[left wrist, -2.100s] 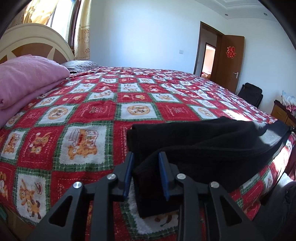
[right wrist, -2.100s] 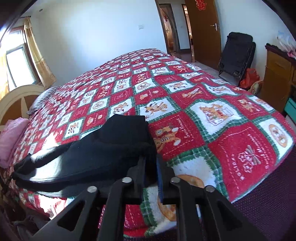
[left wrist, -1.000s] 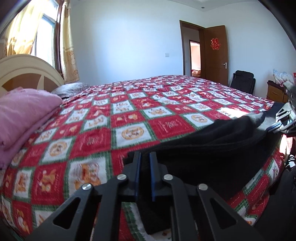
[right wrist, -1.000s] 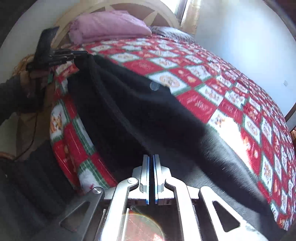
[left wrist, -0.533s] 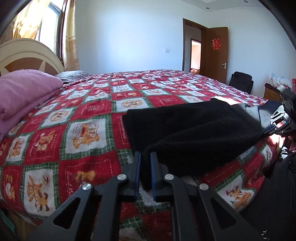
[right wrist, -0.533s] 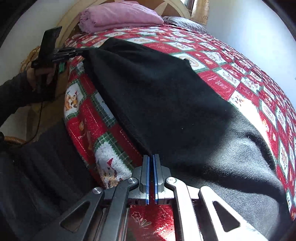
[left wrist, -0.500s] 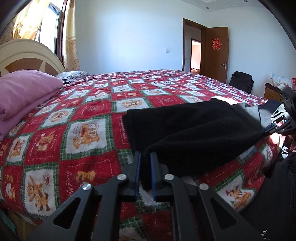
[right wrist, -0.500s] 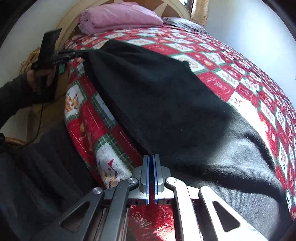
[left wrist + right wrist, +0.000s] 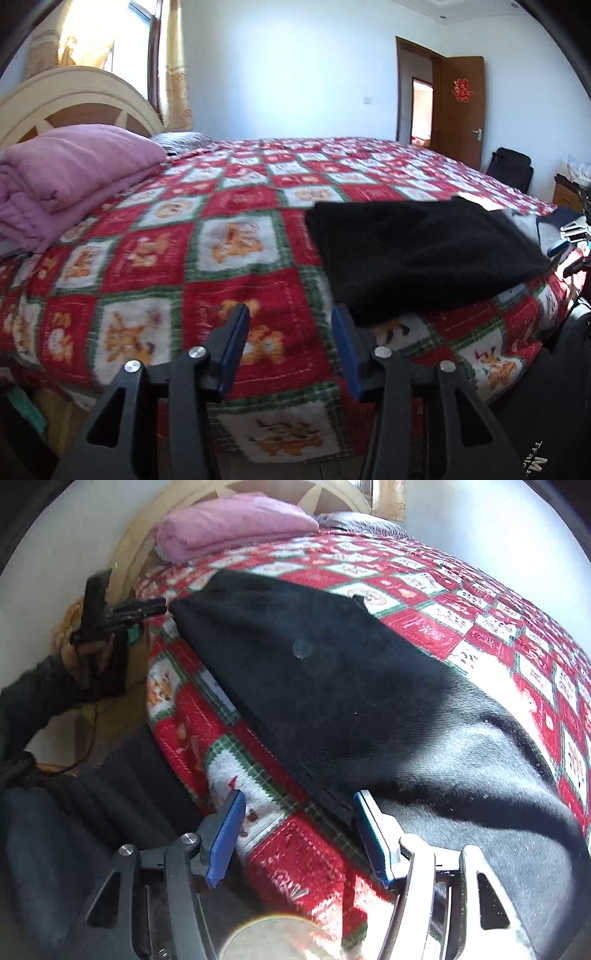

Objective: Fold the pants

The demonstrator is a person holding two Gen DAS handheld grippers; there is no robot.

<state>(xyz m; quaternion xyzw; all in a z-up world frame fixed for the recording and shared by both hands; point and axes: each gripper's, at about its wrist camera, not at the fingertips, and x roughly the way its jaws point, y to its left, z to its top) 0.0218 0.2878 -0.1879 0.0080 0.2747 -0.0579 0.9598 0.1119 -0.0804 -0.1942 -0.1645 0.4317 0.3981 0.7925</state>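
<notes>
The black pants lie folded flat on the bed, near its front edge. My left gripper hovers just left of their near corner. Its jaws are opening, with only bare quilt between them. In the right wrist view the pants stretch away toward the headboard. My right gripper is at their near end, jaws opening; the pants' hem lies between the pads, which do not press on it. Each gripper shows in the other's view: the left gripper at the far corner, the right gripper at the right edge.
A red, white and green checked quilt covers the bed. A folded pink blanket lies by the cream headboard. A person's hand and dark sleeve hold the left gripper. A brown door, a black bag and a wooden nightstand stand beyond.
Both grippers were shut on the pants' ends and have let go, their jaws now apart. The pants have settled flat on the quilt. My left gripper has drawn off to the left of the corner.
</notes>
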